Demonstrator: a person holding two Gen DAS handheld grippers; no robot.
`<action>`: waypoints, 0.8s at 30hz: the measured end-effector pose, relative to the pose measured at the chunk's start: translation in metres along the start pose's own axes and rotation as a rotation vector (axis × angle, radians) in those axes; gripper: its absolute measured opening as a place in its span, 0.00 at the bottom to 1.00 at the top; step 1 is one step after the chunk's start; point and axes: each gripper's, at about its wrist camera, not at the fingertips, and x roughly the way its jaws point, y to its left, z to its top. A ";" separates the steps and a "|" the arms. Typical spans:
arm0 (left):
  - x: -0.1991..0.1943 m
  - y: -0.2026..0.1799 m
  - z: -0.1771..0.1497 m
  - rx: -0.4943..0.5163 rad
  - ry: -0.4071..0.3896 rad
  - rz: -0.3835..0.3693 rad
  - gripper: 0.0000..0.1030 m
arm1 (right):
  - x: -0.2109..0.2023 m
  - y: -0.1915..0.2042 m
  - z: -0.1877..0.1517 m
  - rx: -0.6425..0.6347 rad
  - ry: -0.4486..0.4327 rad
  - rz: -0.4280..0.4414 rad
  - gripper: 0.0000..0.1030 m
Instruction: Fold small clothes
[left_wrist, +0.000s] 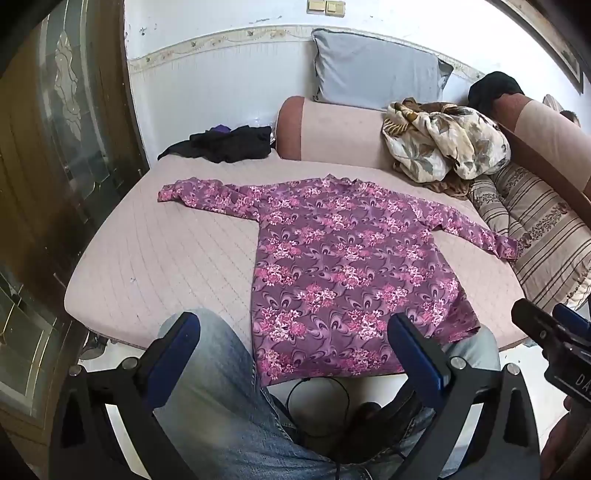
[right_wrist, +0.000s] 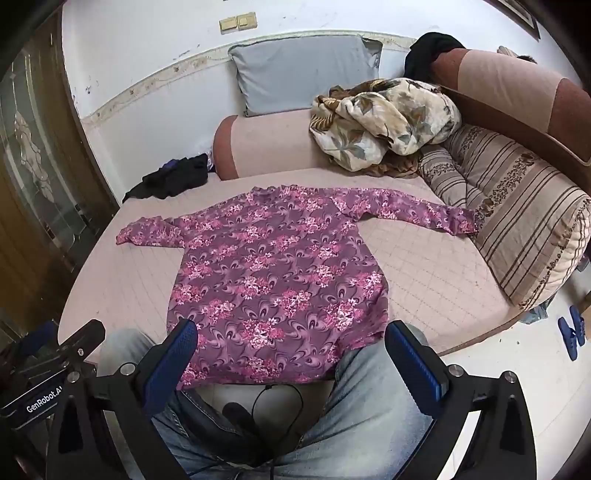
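Garment: purple floral top (left_wrist: 343, 266) lies flat on the pink bed (left_wrist: 155, 266), sleeves spread left and right, hem hanging over the near edge.
Left gripper (left_wrist: 293, 354): jaws wide apart, empty, above the person's jeans (left_wrist: 225, 398).
Far left: dark clothes pile (left_wrist: 229, 144).
Far right: floral blanket (left_wrist: 443, 144), striped cushion (left_wrist: 543, 236).

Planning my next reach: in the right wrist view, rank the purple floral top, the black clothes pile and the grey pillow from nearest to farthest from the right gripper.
1. Purple floral top: spread flat just ahead of the open right gripper.
2. Black clothes pile: far left of the bed.
3. Grey pillow: against the back wall.
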 end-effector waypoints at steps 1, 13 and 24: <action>0.002 0.000 0.000 0.000 0.005 0.001 0.98 | 0.002 0.000 0.000 0.001 0.004 0.001 1.00; 0.029 -0.001 0.007 0.001 0.054 0.018 0.98 | 0.030 0.002 0.008 -0.005 0.038 -0.002 1.00; 0.049 -0.004 0.009 0.001 0.111 0.010 0.98 | 0.049 -0.001 0.015 -0.005 0.058 -0.016 1.00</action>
